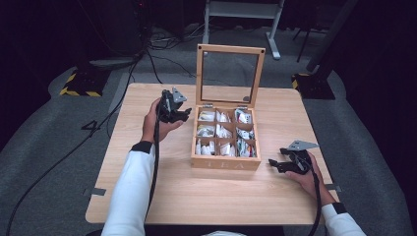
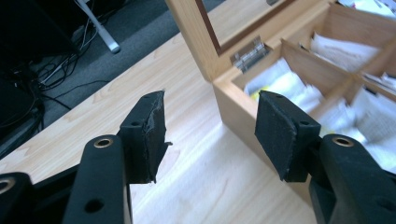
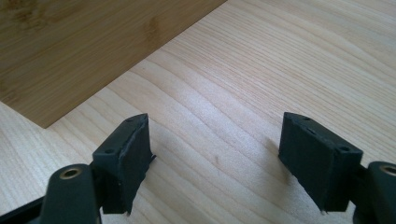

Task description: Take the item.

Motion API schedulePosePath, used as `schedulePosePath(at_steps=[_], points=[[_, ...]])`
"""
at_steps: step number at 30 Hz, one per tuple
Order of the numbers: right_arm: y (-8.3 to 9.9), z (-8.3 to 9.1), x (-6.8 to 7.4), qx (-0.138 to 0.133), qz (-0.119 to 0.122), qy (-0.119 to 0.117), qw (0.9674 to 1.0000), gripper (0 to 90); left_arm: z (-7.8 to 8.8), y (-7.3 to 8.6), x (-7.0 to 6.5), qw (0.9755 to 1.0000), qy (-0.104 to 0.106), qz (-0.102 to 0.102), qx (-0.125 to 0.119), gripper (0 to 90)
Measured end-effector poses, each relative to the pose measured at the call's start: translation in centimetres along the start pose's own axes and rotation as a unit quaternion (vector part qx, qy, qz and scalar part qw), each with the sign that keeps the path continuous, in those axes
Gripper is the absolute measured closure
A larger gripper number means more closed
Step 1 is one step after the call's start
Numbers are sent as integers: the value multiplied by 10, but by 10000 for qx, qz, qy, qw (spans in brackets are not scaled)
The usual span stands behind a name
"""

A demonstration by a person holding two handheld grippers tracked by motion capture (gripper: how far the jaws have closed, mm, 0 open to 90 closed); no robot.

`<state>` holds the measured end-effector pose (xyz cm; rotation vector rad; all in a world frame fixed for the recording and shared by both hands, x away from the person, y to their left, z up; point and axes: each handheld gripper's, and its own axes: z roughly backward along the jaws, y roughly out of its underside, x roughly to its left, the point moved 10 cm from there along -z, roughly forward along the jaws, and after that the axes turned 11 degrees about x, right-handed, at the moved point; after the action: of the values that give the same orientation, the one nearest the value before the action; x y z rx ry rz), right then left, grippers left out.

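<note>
Tea box stands with its lid already raised, its back corner just beyond the empty, parted jaws of the left gripper, while the right gripper rests released beside it, no sachet yet picked.

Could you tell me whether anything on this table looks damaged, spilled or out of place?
One small thing: the pad on one jaw of the left claw has a ragged, frayed edge, as if worn. Otherwise nothing stands out. The tea box sits square on the table, lid upright, and the packets stay within their compartments.
</note>
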<state>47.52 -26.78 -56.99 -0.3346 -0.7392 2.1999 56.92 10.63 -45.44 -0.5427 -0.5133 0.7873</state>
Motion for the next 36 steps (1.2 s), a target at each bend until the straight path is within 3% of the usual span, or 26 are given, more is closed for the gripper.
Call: schedulePosePath(at_steps=[4, 14, 20, 25, 28, 29, 31, 36], points=[[0, 0, 0, 2, -10, 11, 10000, 250, 10, 16, 0, 10000, -3, -64, 47, 429], [1, 1, 0, 4, -21, 16, 10000, 250, 15, 53, -9, 9993, 49, -280, 251, 404], [1, 1, 0, 37, -32, 22, 10000, 251, 17, 82, -21, 9976, 75, -555, 408, 390], [1, 5, 5, 119, -89, -151, 9998, 278, 22, 104, -29, 9973, 168, -558, 442, 378], [-4, 12, 7, 45, -52, -123, 9999, 278, 23, 119, -36, 9968, 286, -583, 470, 366], [-13, 19, 10, -156, -197, -280, 9993, 279, 23, 124, -38, 9964, 313, -610, 505, 364], [-16, 22, 12, -196, -199, -330, 9991, 276, 21, 134, -41, 9955, 337, -661, 593, 360], [-29, 36, 15, -381, -98, -217, 9990, 271, 21, 154, -48, 9941, 427, -657, 753, 346]])
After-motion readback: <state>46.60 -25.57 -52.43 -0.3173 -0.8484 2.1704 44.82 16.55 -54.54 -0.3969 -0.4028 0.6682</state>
